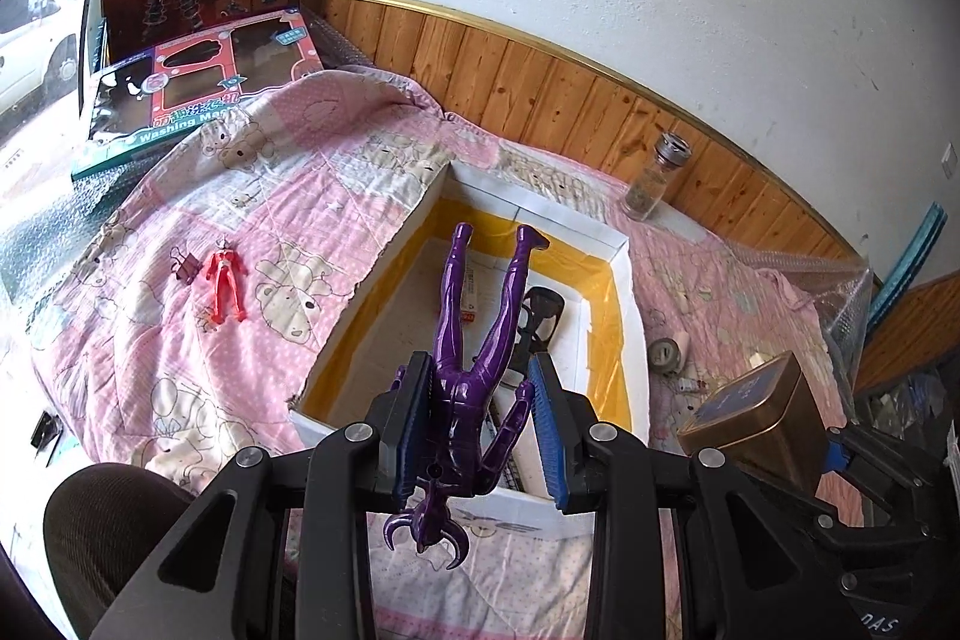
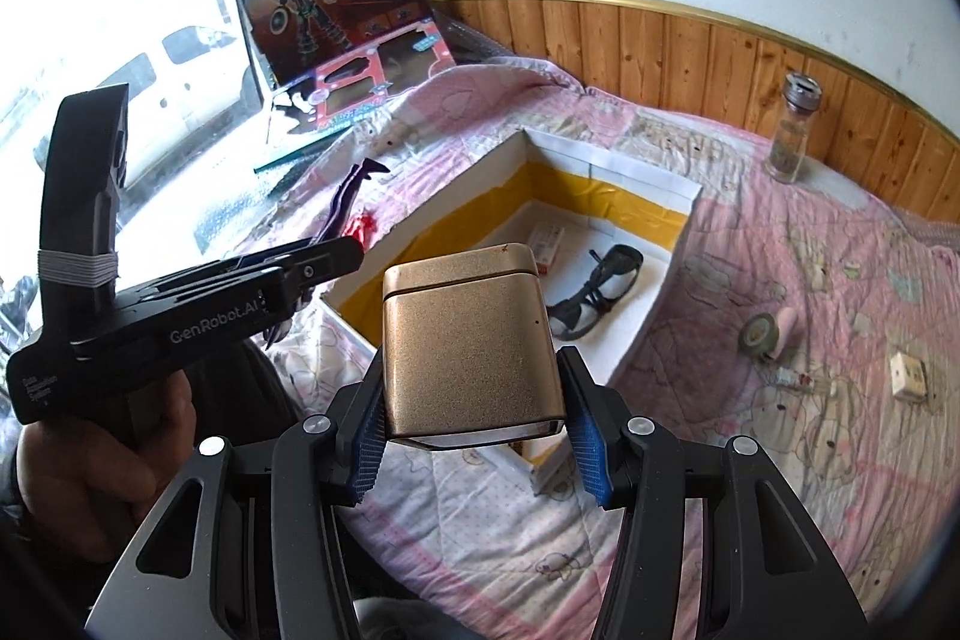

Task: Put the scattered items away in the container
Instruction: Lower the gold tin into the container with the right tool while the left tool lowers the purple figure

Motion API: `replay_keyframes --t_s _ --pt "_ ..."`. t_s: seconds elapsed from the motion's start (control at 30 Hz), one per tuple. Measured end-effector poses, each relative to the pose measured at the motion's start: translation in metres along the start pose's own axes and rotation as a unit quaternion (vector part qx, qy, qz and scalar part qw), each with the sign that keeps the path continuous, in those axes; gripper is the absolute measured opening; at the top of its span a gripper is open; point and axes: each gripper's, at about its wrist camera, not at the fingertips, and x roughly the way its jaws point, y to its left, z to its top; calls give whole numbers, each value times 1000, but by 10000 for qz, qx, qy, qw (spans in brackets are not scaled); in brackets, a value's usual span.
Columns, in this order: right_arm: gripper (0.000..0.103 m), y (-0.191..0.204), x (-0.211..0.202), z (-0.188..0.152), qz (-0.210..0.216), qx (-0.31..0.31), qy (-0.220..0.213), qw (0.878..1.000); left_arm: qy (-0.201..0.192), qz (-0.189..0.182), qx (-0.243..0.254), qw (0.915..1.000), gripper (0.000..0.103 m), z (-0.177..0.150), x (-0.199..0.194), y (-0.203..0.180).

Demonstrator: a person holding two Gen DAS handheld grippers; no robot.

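White open box [image 1: 621,244] with yellow-taped inner walls sits mid-frame on the pink quilt [image 1: 240,196], goggles [image 2: 591,295] inside. Lower centre, right gripper [image 2: 480,445] pinches a gold tin [image 2: 471,346]; left gripper [image 1: 483,421] clamps a purple figure [image 1: 480,340] over the box. Red figure [image 1: 223,283] lies left on the quilt.
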Motion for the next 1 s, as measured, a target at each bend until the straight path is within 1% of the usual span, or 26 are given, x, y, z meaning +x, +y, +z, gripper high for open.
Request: replay_keyframes --t_s 0.27,0.57,0.73,1.0 --pt "55 -8 11 25 -5 -24 -24 10000 21 -4 47 10000 34 13 12 2" --pt "55 -17 26 50 9 6 -10 10000 180 -93 92 9998 34 25 34 0" --pt "55 -18 35 59 30 -17 26 10000 333 -157 147 9992 34 34 49 2" --pt "55 -25 49 70 53 2 88 9999 377 -133 341 9986 34 53 61 1"
